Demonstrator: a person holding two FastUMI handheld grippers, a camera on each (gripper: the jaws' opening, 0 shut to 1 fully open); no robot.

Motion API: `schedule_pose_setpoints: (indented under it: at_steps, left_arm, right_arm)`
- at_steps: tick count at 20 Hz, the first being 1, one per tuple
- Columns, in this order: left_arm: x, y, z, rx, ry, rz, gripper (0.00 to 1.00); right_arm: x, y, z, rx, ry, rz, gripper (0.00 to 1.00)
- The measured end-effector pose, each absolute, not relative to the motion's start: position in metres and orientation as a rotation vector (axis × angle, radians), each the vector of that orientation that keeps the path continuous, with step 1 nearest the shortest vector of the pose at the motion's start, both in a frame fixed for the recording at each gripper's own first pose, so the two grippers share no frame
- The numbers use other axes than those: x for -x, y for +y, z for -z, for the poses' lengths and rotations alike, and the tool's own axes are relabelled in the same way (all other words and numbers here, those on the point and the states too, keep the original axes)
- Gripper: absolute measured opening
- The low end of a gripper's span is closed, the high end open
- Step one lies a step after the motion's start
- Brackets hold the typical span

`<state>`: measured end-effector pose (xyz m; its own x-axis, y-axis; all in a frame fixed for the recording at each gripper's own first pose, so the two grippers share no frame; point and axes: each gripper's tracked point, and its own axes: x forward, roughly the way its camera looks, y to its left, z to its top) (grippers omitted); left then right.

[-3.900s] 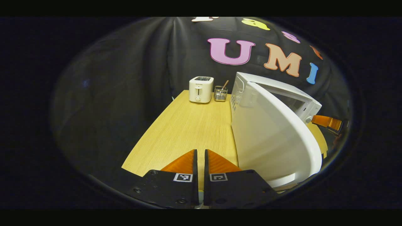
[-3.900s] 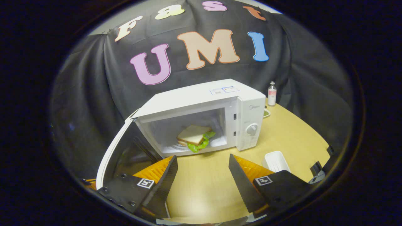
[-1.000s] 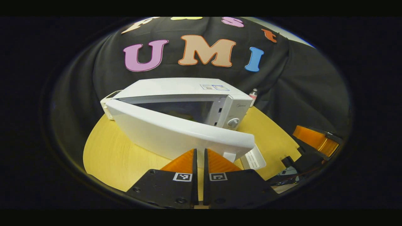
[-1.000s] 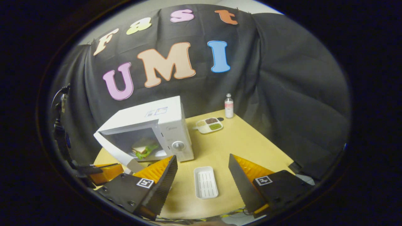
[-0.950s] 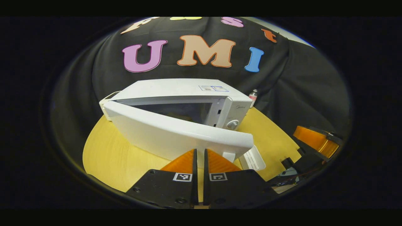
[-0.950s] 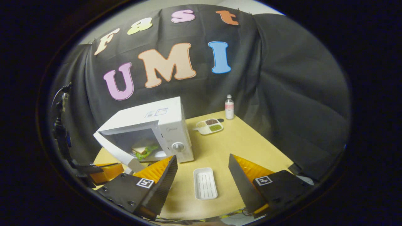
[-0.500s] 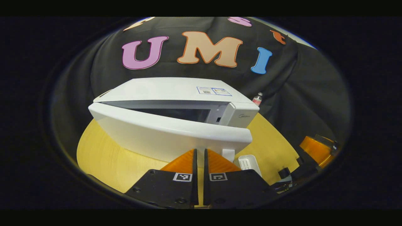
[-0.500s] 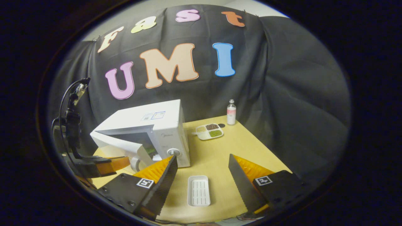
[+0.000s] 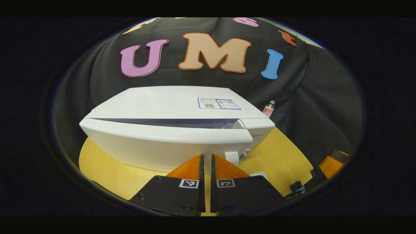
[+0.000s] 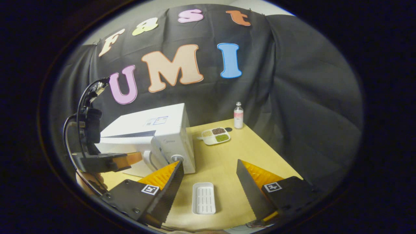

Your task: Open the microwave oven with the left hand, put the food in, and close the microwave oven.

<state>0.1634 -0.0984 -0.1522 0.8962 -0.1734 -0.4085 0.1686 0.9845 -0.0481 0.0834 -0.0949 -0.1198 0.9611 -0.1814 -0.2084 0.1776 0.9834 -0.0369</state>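
Observation:
The white microwave (image 9: 169, 100) stands right in front of my left gripper (image 9: 205, 158). Its door (image 9: 156, 143) is nearly closed, leaving a thin dark gap along its top edge. My left gripper is shut, with its tips against the door's face beside the door handle (image 9: 231, 157). In the right gripper view, the microwave (image 10: 169, 126) is at the left and the left gripper (image 10: 138, 157) presses on the door (image 10: 125, 144). My right gripper (image 10: 209, 165) hangs open and empty above the table. The door hides the food.
A white ridged tray (image 10: 203, 198) lies on the wooden table (image 10: 256, 146) between my right gripper's fingers. A sectioned dish (image 10: 214, 135) and a small bottle (image 10: 238, 115) stand right of the microwave by the cloth wall. A hand (image 10: 91, 182) holds the left gripper.
The microwave door has swung from wide open to nearly closed with the left gripper against it. The sandwich inside is now hidden. The right gripper has drawn back, still open.

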Motion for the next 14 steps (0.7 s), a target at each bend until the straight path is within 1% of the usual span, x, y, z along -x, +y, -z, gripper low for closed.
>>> schedule_pose_setpoints:
  at_steps: [1, 2, 5, 6, 9, 10, 14]
  left_arm:
    - [-0.167, -0.099, 0.152, 0.016, 0.423, 0.177, 0.05]
    - [-0.169, -0.099, 0.153, 0.017, 0.424, 0.173, 0.06]
    - [-0.176, -0.098, 0.151, 0.019, 0.418, 0.164, 0.06]
    - [-0.177, -0.099, 0.152, 0.021, 0.425, 0.167, 0.05]
    - [-0.177, -0.101, 0.153, 0.039, 0.429, 0.169, 0.06]
    - [-0.178, -0.1, 0.153, 0.048, 0.428, 0.164, 0.06]
    - [-0.181, -0.1, 0.151, 0.096, 0.408, 0.158, 0.06]
  right_arm:
    - [-0.084, -0.095, 0.122, 0.014, 0.218, 0.182, 0.92]
    - [-0.084, -0.097, 0.125, 0.008, 0.226, 0.183, 1.0]
    - [-0.087, -0.104, 0.131, -0.019, 0.249, 0.199, 1.0]
    - [-0.087, -0.108, 0.134, -0.029, 0.257, 0.208, 0.92]
    - [-0.086, -0.112, 0.134, -0.053, 0.26, 0.225, 0.93]
    - [-0.086, -0.113, 0.134, -0.056, 0.261, 0.228, 1.0]
    - [-0.088, -0.113, 0.137, -0.048, 0.266, 0.232, 1.0]
